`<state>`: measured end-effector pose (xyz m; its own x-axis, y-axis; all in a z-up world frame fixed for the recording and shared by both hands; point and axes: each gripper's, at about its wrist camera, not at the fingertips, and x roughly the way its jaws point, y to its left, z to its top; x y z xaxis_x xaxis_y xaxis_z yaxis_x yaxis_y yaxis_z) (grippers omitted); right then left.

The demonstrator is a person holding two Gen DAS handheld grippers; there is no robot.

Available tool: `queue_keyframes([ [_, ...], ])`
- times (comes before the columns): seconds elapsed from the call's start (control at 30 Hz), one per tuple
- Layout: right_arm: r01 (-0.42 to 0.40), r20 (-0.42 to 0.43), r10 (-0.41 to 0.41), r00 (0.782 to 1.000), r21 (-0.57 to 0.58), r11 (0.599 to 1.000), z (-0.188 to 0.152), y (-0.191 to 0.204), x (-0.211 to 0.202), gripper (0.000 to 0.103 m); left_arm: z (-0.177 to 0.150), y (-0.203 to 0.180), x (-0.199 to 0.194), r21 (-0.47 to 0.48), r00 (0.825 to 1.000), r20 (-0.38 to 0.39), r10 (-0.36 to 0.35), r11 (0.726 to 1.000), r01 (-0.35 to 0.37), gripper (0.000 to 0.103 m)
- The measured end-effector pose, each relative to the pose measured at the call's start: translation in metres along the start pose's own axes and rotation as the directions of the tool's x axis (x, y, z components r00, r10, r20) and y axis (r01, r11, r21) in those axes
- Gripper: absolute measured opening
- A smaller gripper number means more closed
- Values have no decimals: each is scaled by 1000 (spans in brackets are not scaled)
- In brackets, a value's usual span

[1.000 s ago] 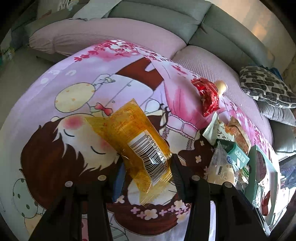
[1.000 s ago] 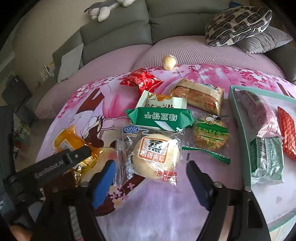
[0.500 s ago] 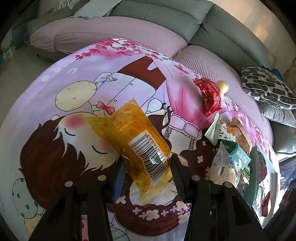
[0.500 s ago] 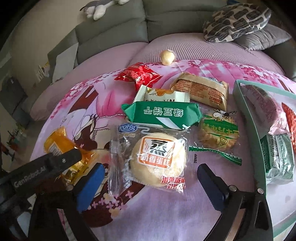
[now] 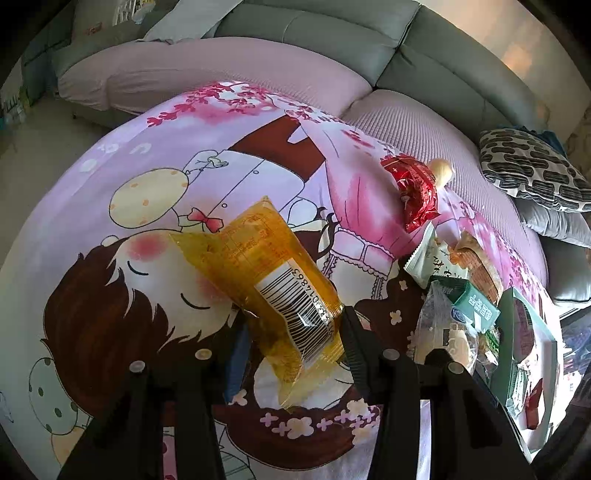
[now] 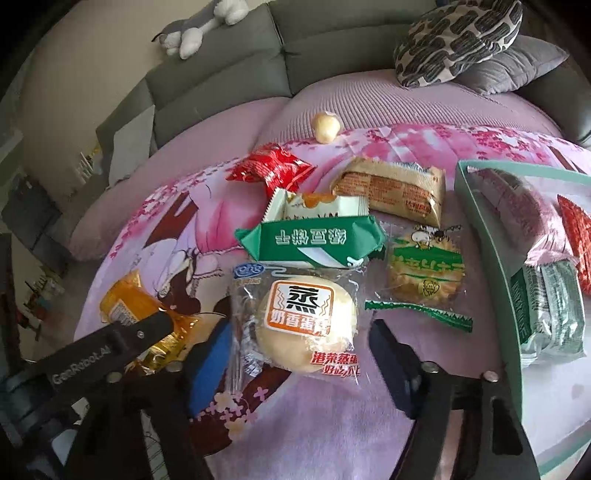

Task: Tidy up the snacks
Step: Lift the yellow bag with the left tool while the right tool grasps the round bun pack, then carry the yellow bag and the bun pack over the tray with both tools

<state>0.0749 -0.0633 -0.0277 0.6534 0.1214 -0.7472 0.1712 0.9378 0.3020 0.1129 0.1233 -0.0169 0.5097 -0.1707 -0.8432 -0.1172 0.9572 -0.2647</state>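
My left gripper (image 5: 291, 332) is shut on the near end of an orange snack packet (image 5: 266, 273) that lies on the cartoon cloth; the packet also shows in the right wrist view (image 6: 129, 310). My right gripper (image 6: 301, 339) is open, its fingers on either side of a clear-wrapped steamed bun (image 6: 306, 321), not touching it. Beyond the bun lie a green packet (image 6: 314, 240), a white packet (image 6: 317, 205), a red packet (image 6: 269, 170), a tan biscuit pack (image 6: 395, 188) and a round green-labelled biscuit (image 6: 424, 273). A teal tray (image 6: 491, 251) at the right holds several packets.
The cloth covers a round pink bed or ottoman (image 5: 424, 122) with a grey sofa (image 6: 332, 33) behind. A patterned cushion (image 6: 458, 37) and a plush toy (image 6: 195, 29) lie on the sofa. A small round yellowish ball (image 6: 327, 127) sits at the cloth's far edge.
My right gripper moved forward and down over the steamed bun, so its fingers now flank it. My left gripper kept its hold on the orange packet, barely moving.
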Motion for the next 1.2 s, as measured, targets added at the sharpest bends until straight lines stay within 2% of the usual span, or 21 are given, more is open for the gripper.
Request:
queue_keyframes([
  [0.17,-19,-5,19,1000,-2,1000,1,1,-4,66,1,1,-5,-3,1000,18,6,1000,-6,49],
  [0.47,-70,-1,70,998,18,997,2,-1,-18,66,5,0,-19,0,999,53,2,1000,-2,49],
  [0.73,-91,47,90,995,24,996,7,-6,-42,66,8,-7,-34,11,996,94,3,1000,-4,49],
  [0.97,-97,75,94,993,35,995,13,-18,-57,66,8,-22,-44,41,993,120,4,999,-8,49],
  [1.2,-77,117,66,991,88,993,23,-48,-77,66,4,-51,-53,92,989,144,-19,996,6,49],
])
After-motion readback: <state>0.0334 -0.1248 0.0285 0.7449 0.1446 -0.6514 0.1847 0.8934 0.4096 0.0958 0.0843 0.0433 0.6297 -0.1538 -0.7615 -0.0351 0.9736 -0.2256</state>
